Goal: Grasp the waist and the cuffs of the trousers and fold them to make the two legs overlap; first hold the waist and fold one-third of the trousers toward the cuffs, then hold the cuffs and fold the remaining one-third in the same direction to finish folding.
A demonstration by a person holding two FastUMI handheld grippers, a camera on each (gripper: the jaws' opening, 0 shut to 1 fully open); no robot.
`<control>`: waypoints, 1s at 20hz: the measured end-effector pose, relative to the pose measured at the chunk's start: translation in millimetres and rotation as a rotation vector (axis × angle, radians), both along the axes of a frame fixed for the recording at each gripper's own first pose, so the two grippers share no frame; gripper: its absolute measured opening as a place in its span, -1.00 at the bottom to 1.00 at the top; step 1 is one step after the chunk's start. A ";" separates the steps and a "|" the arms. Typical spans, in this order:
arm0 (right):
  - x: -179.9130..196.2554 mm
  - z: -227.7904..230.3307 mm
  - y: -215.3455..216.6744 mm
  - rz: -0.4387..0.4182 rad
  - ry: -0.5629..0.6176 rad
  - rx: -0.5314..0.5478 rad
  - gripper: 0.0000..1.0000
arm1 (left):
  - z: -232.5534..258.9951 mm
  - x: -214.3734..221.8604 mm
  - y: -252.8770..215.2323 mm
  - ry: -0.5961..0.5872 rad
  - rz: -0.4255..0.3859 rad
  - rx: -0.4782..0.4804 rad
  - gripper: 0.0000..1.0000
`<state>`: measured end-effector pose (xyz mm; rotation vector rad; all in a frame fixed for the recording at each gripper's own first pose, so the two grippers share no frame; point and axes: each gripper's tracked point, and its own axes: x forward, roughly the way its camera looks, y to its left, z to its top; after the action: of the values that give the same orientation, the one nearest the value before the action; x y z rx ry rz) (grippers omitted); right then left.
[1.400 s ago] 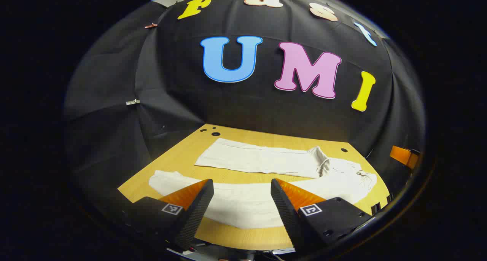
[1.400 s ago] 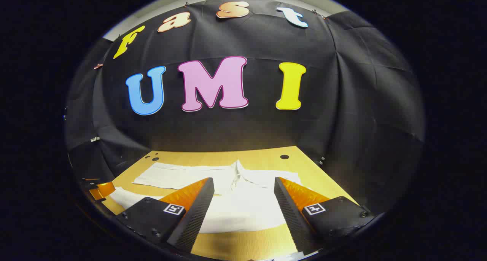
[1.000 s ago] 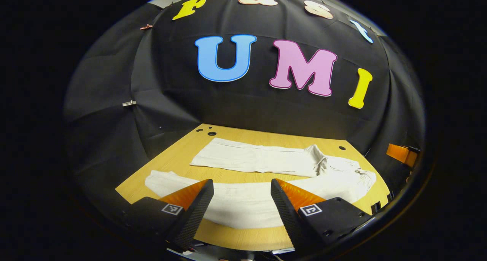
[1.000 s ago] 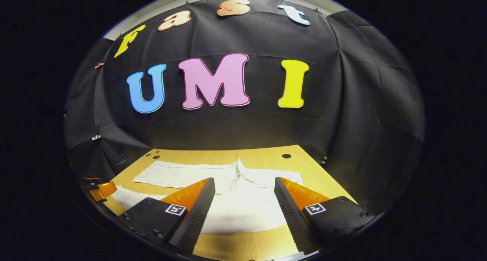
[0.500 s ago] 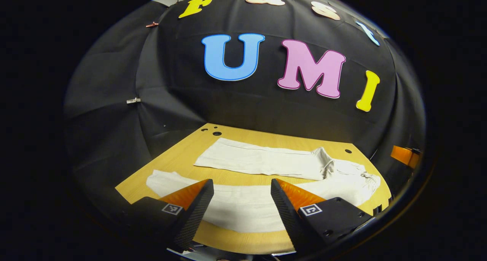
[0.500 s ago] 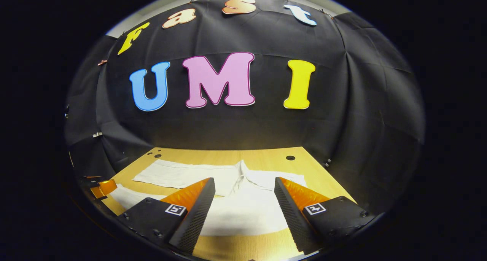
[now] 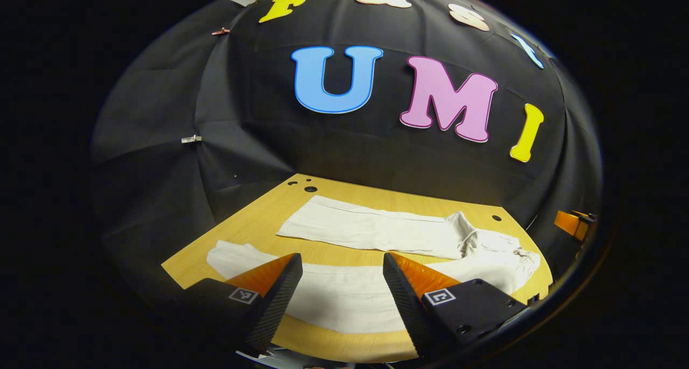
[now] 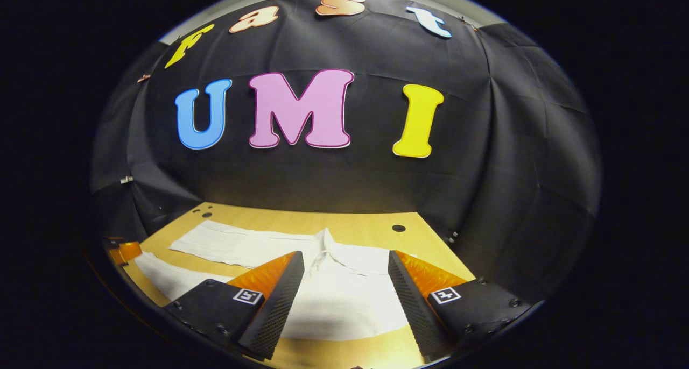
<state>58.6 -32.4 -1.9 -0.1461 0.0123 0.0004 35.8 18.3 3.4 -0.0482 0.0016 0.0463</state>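
White cloth trousers [image 7: 371, 234]: spread flat on the light wooden table [image 7: 258, 218], legs apart.
Left gripper [image 7: 342, 283]: fingers wide apart, empty, above the near leg.
Right gripper [image 8: 345, 288]: fingers wide apart, empty, above the waist [image 8: 350, 293].

A light wood-grain desk [image 7: 258, 218] carries everything here. Its top has small round holes: a cluster near the far left corner [image 7: 310, 189] and a single one near the far right edge [image 7: 496, 218]; in the right gripper view the single hole [image 8: 398, 228] sits toward the far right.

Lying flat on the desk is a pair of white trousers [image 7: 371, 230], unfolded. The two legs are spread apart with a strip of bare wood between them, both cuffs pointing to the left in the left gripper view. The waist [image 7: 511, 256] lies bunched and wrinkled at the right end, near the desk's edge. In the right gripper view the trousers [image 8: 344, 288] spread across the near part of the desk.
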 end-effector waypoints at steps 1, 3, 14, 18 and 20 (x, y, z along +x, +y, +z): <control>4.7 -1.7 -7.9 -0.003 0.005 -0.039 0.95 | -0.4 1.8 2.8 0.007 0.006 -0.005 0.92; 11.6 -2.2 -20.7 0.004 0.017 -0.116 0.96 | -5.3 3.4 12.7 0.039 0.036 -0.039 0.92; 51.7 -64.7 -80.1 0.254 0.196 -0.653 0.96 | -4.2 6.6 54.1 0.049 0.171 -0.072 0.92; 60.7 -106.3 -107.7 0.351 0.286 -0.880 0.96 | -13.3 2.5 59.2 0.064 0.221 -0.080 0.92; 67.5 -126.1 -120.9 0.396 0.325 -0.957 0.95 | -18.4 0.9 59.1 0.072 0.236 -0.080 0.92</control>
<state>126.1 -153.3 -128.1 -1.1028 0.3104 0.4186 36.8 77.4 -15.0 -0.1262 0.0701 0.2839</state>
